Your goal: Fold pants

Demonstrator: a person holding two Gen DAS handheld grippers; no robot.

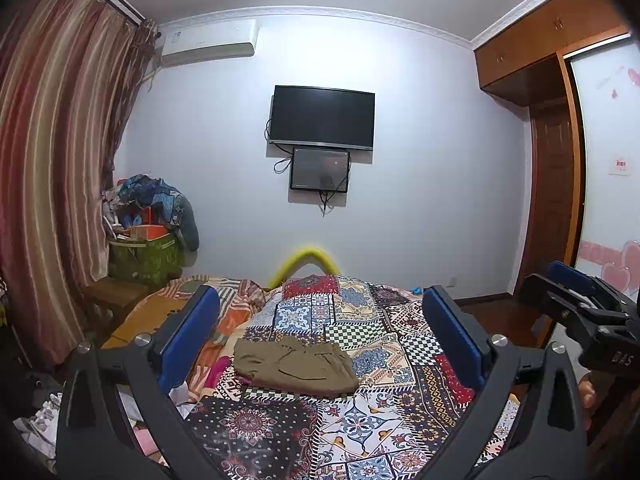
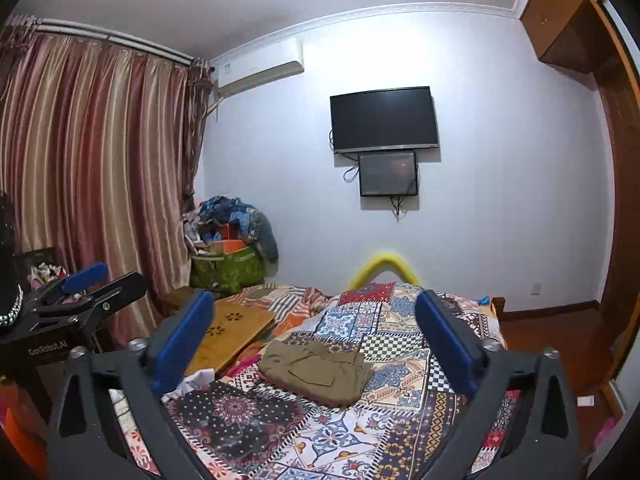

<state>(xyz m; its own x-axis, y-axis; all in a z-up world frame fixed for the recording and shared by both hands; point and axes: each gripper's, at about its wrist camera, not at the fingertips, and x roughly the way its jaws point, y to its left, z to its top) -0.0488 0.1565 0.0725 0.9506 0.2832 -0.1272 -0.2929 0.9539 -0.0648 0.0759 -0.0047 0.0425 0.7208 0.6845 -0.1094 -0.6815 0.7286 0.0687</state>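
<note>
Khaki pants [image 1: 295,366] folded on patchwork bed [image 1: 404,416], my left gripper [image 1: 320,340] released, my right gripper [image 2: 316,344] released, both clear of cloth

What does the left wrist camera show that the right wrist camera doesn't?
Only the left wrist view: the right gripper at its right edge, and a white door with pink hearts.
Only the right wrist view: the left gripper at its left edge, and a wooden board on the bed.
Both: the folded olive pants lying free on the patchwork bedspread, both jaws open, and the wall TV.
</note>
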